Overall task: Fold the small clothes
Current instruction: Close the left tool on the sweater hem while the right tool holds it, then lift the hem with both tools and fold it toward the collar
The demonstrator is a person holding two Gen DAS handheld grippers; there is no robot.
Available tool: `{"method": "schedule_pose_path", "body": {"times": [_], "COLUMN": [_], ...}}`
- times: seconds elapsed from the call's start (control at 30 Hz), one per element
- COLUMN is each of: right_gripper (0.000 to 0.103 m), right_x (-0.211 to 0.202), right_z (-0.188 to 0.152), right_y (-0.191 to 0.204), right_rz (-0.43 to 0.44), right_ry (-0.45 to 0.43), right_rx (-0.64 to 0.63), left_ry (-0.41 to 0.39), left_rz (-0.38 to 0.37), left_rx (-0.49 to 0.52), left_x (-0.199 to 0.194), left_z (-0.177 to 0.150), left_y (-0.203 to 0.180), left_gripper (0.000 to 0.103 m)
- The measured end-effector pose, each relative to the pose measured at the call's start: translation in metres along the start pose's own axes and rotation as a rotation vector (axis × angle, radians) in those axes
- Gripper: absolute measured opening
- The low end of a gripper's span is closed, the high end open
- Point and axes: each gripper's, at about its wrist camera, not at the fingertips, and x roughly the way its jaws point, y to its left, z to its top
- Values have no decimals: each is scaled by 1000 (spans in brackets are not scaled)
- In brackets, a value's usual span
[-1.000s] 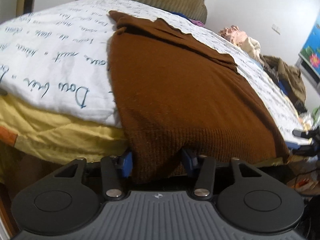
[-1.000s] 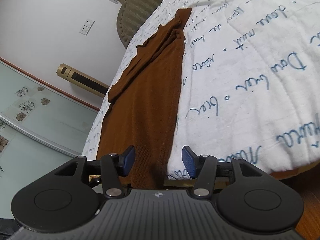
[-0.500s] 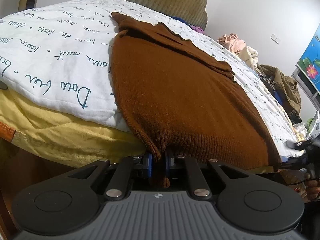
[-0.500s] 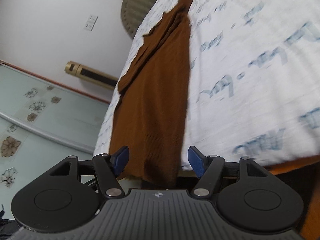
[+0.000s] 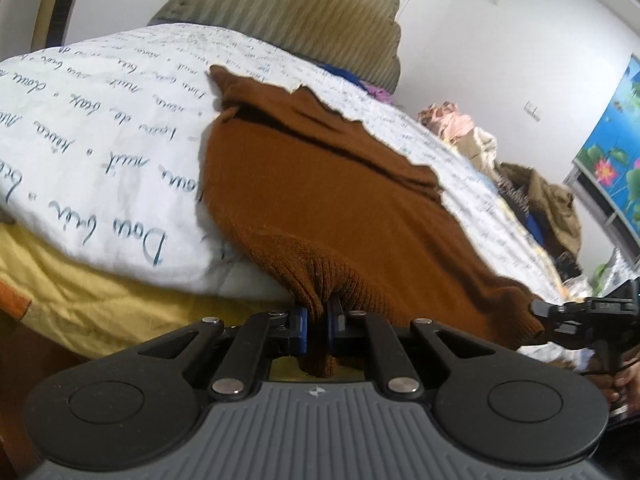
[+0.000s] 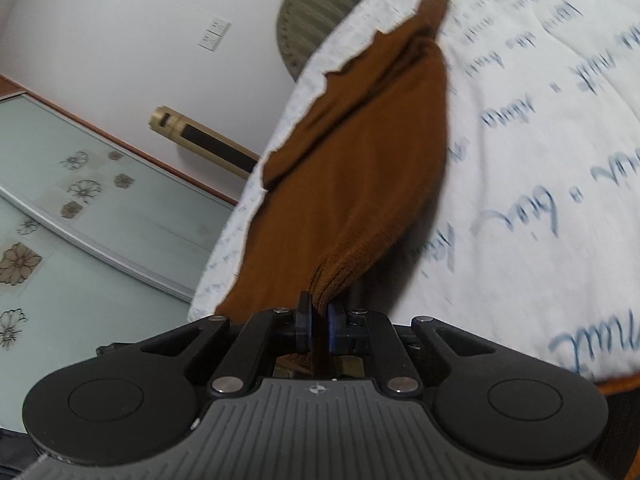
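Note:
A brown knit sweater [image 5: 328, 200] lies spread on a white quilt with blue script [image 5: 100, 152] on the bed. Its ribbed hem hangs over the near edge. My left gripper [image 5: 318, 320] is shut on the hem near its left corner. My right gripper [image 6: 319, 322] is shut on the hem of the sweater [image 6: 368, 168] at the other corner. The right gripper also shows at the right edge of the left wrist view [image 5: 580, 312], by the hem's right corner.
A yellow blanket [image 5: 80, 292] lies under the quilt at the bed's edge. An olive padded headboard [image 5: 288, 28] stands at the far end. A pile of clothes [image 5: 520, 184] lies at the bed's right. A glass door with flower prints [image 6: 60, 220] stands left of the bed.
Both grippers have closed on the sweater's hem: the left about half a second ago, the right just now. The hem is lifted slightly off the bed's edge.

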Motion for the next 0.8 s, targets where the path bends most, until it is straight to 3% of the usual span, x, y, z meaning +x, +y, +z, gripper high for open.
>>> {"method": "schedule_pose_path", "body": {"times": [0.23, 0.63, 0.8], "right_gripper": [13, 13, 13], "right_x": [1, 35, 55], "right_z": [30, 111, 136], "right_y": [9, -16, -24], "right_rz": [65, 74, 42], "right_ry": [-73, -239, -271], "right_rx": [-13, 95, 120], "left_ry": [-32, -33, -33], "left_rz": [-74, -60, -19], "left_rx": [-26, -164, -196], "left_x": [6, 71, 99], "left_z": [41, 100, 123], "left_y": [-1, 22, 33], "left_gripper": [9, 8, 9]}}
